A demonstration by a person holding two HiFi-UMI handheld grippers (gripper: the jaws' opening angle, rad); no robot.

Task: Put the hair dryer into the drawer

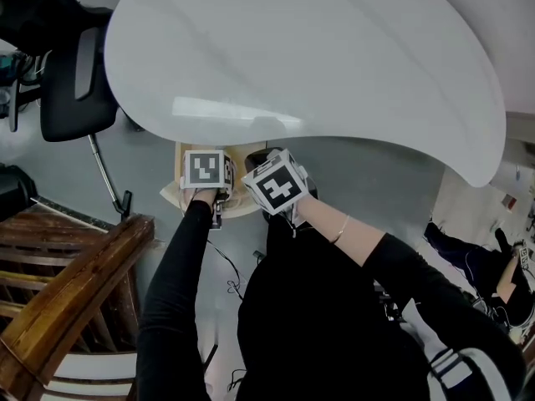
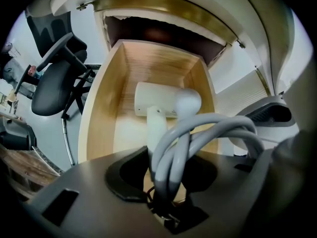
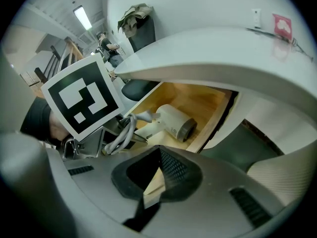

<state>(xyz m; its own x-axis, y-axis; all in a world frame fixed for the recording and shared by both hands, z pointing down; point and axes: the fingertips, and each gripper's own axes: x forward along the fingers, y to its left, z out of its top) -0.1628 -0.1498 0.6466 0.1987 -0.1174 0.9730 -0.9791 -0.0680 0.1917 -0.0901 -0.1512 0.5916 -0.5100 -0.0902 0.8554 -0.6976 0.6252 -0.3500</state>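
A white hair dryer (image 2: 168,103) (image 3: 173,120) lies on the floor of the open wooden drawer (image 2: 99,103) (image 3: 213,118) under the white table (image 1: 318,48). Its grey cord (image 2: 198,133) (image 3: 119,135) loops up out of the drawer. My left gripper (image 1: 206,171) (image 2: 161,202) hangs over the drawer's front, pointing steeply down, with the bunched cord clamped between its jaws. My right gripper (image 1: 276,186) (image 3: 156,177) is close beside it at the drawer's front right. Its jaws stand apart, and a strip of the drawer's pale wooden rim (image 3: 151,188) shows between them.
A black office chair (image 1: 75,82) (image 2: 54,83) stands to the left of the drawer. A dark wooden railing (image 1: 75,282) is at the lower left. Another person's legs (image 1: 476,261) show at the right. The table's edge overhangs the back of the drawer.
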